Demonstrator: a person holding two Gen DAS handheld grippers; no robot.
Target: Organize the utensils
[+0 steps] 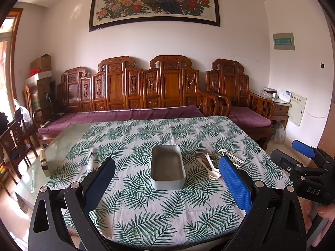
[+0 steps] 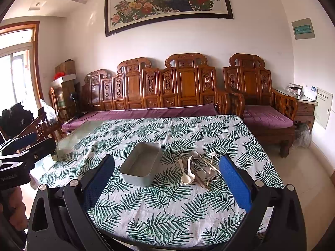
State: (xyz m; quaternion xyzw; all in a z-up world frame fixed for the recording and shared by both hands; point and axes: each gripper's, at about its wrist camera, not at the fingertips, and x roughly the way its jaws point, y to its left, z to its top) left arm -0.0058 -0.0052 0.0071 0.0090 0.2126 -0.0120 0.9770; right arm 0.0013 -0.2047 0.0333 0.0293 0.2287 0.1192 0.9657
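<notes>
Nearest to us, the left tool point(image 1: 167, 186) is spread wide with nothing between its blue pads. The right tool point(image 2: 167, 184) is spread wide and empty too. Both hang above the near edge of the surface point(image 1: 146, 219), which wears a cloth with green leaves on it.

A little farther in sits the gray tin box point(image 1: 167, 165). It is open at the top and there is nothing inside it. Just to its right is the pile of utensils point(image 2: 199, 169). A white spoon point(image 2: 187, 177) lies in front, and thin sticks and some metal pieces lie crossed over each other behind it. They may be chopsticks and a fork, but the pile is too small and tangled to be sure.

So the job looks like it has not started. Nothing is in the box, and every utensil is left to move.

The letters "DAS" can be read on the right tool's black body, seen in the left view. Far back, over the wooden sofa point(image 2: 167, 87), hangs a peacock painting point(image 2: 167, 2) with writing at its top, too small to read.
</notes>
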